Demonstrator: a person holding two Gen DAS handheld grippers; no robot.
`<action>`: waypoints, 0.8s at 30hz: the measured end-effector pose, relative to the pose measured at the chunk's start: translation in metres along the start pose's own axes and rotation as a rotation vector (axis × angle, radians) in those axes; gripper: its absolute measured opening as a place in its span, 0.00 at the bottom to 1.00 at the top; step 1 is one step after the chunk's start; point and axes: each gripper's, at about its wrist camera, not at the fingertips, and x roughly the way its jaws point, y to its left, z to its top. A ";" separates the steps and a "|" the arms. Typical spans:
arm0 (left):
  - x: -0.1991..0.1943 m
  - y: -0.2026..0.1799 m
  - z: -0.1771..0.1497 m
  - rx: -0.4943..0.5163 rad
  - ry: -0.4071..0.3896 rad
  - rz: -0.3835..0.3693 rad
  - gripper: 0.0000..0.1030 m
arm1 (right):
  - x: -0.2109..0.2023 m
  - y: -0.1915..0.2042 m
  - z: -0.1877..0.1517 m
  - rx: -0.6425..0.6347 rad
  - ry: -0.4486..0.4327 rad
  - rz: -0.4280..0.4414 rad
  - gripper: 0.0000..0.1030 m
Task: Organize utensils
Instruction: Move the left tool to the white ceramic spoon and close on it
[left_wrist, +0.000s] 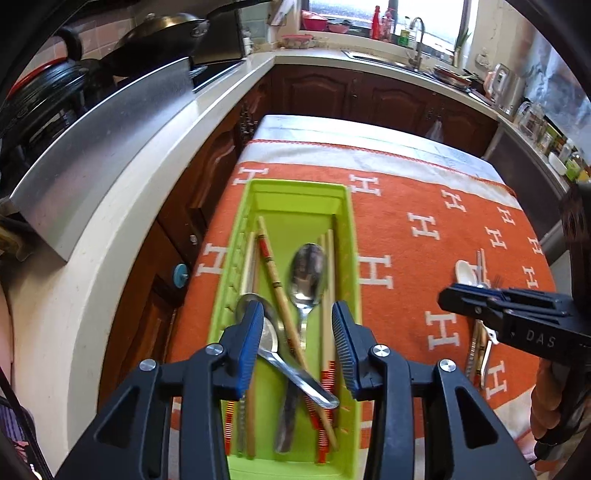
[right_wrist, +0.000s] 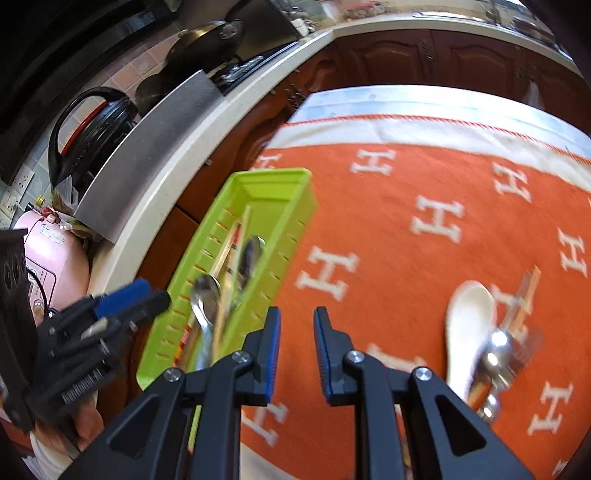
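**Green tray loaded, more utensils loose on the cloth**

Left wrist view: the left gripper (left_wrist: 297, 332) hangs over the near part of the green tray (left_wrist: 351, 236), its fingers (left_wrist: 251, 332) spread wide and holding nothing. In the tray lie two metal spoons, one (left_wrist: 306, 273) with its bowl toward the far end and another (left_wrist: 291, 365) slanting across the near part, along with several chopsticks (left_wrist: 271, 266), some with red-banded ends. The tray sits on the left part of an orange cloth (left_wrist: 406, 236) patterned with white H letters. To the right, the right gripper (left_wrist: 443, 295) reaches in from the side above a white spoon (left_wrist: 465, 273) and other loose utensils on the cloth; I cannot tell its finger spread from here.

Right wrist view: the right gripper (right_wrist: 297, 314) is over bare cloth (right_wrist: 388, 177) just right of the tray (right_wrist: 295, 229), fingers (right_wrist: 271, 343) narrowly apart and empty. The white spoon (right_wrist: 469, 325) lies to the right among blurred metal utensils (right_wrist: 495, 358). The left gripper (right_wrist: 147, 295) shows blurred at the left, beside the tray.
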 end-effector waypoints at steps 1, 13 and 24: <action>0.000 -0.005 0.000 0.010 0.001 -0.010 0.36 | -0.005 -0.007 -0.004 0.015 -0.004 -0.005 0.18; 0.018 -0.088 0.001 0.100 0.087 -0.233 0.36 | -0.065 -0.097 -0.062 0.222 -0.094 -0.085 0.18; 0.104 -0.138 0.007 -0.032 0.283 -0.431 0.36 | -0.073 -0.137 -0.082 0.322 -0.103 -0.056 0.18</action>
